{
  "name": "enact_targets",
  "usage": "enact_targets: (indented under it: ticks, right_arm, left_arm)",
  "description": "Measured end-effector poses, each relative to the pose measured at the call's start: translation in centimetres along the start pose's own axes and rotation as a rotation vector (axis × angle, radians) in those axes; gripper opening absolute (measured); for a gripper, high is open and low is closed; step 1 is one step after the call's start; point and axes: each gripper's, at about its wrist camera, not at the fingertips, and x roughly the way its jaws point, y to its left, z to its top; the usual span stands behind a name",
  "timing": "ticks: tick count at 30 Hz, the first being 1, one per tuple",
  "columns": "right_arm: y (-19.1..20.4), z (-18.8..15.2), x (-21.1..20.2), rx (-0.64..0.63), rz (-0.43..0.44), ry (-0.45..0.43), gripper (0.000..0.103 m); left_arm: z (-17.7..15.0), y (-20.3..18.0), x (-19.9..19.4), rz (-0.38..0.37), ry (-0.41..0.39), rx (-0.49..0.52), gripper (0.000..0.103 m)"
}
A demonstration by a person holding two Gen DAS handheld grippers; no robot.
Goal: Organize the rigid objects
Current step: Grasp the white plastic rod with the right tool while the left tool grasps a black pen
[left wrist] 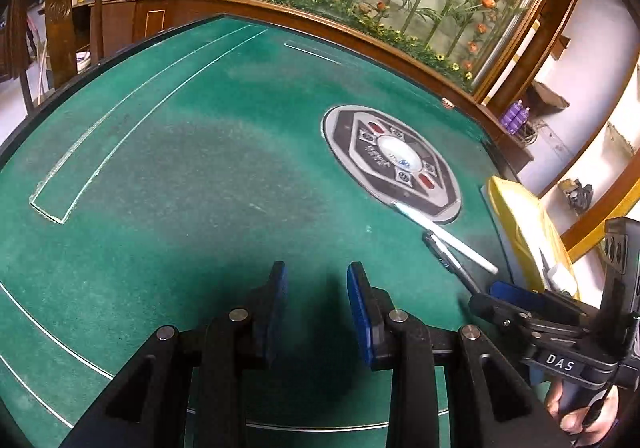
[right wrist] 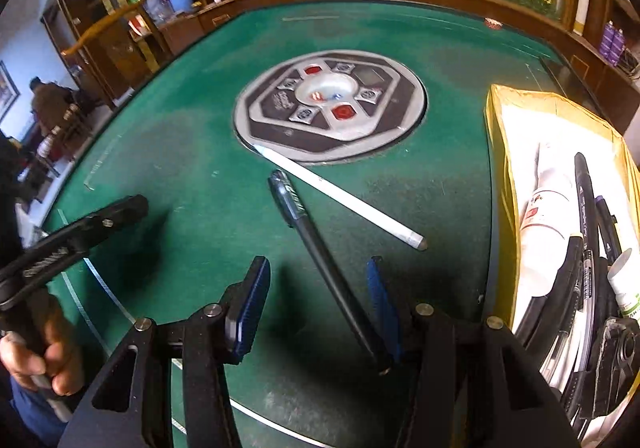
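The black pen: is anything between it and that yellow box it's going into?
Nothing visible. The black pen lies on bare felt between the open right gripper's fingers; only green table separates it from the yellow box. The white pencil lies beyond it.

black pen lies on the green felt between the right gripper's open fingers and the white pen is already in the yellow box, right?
Not quite: the white pen is still on the felt beside the black pen, not in the yellow box. The right wrist view shows this. The right gripper is open around the black pen.
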Motion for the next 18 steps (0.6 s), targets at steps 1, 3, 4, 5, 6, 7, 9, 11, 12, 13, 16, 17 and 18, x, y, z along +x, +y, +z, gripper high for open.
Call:
enact_targets:
  ticks: [1, 3, 4, 5, 6, 7, 9, 11, 12, 13, 16, 17, 18]
  right_arm:
    - [0.0, -0.2, 0.1, 0.002, 0.005, 0.005, 0.050]
    - [0.4, -0.2, 0.0, 0.000, 0.018, 0.005, 0.050]
    - [0.7, -0.2, 0.1, -0.001, 0.041, 0.009, 0.050]
    - [1.3, -0.3, 0.2, -0.006, 0.083, 0.022, 0.050]
    - [1.9, -0.2, 0.4, -0.012, 0.123, 0.033, 0.050]
    - [2.5, -0.2, 0.6, -0.015, 0.192, 0.052, 0.050]
    - [2.9, 0.2, 0.4, -0.002, 0.274, 0.054, 0.050]
    - [2.6, 1.3, -0.4, -0.022, 0.163, -0.007, 0.050]
    - [2.3, 2.1, -0.5, -0.053, 0.040, -0.046, 0.050]
    - [1.9, 2.7, -0.3, -0.069, -0.040, -0.060, 0.049]
    - [0.1, 4.1, 1.2, -0.048, -0.099, -0.034, 0.049]
    - [-0.4, 4.5, 1.7, -0.034, -0.077, -0.024, 0.049]
    - [-0.6, 4.7, 2.2, -0.031, -0.072, -0.011, 0.049]
  left_arm:
    - [0.0, 0.0, 0.0, -0.008, 0.001, -0.004, 0.032]
    - [0.1, 0.3, 0.1, 0.007, 0.001, -0.016, 0.032]
    - [0.1, 0.5, 0.0, 0.005, 0.003, -0.026, 0.032]
    - [0.1, 0.9, -0.1, -0.003, 0.007, -0.047, 0.032]
    - [0.1, 1.1, 0.0, -0.003, 0.008, -0.057, 0.032]
    - [0.2, 1.2, -0.1, -0.004, 0.009, -0.060, 0.032]
    - [0.1, 1.1, -0.1, -0.008, 0.011, -0.057, 0.032]
    - [0.0, 0.9, -0.2, -0.005, 0.009, -0.042, 0.032]
    - [-0.1, 0.7, -0.2, -0.005, 0.011, -0.034, 0.032]
    - [-0.1, 0.7, -0.2, -0.005, 0.012, -0.028, 0.032]
    - [-0.2, 0.4, -0.2, -0.004, 0.012, -0.011, 0.032]
    - [-0.1, 0.4, -0.2, -0.005, 0.013, -0.009, 0.032]
    - [-0.1, 0.3, -0.1, -0.006, 0.015, -0.007, 0.032]
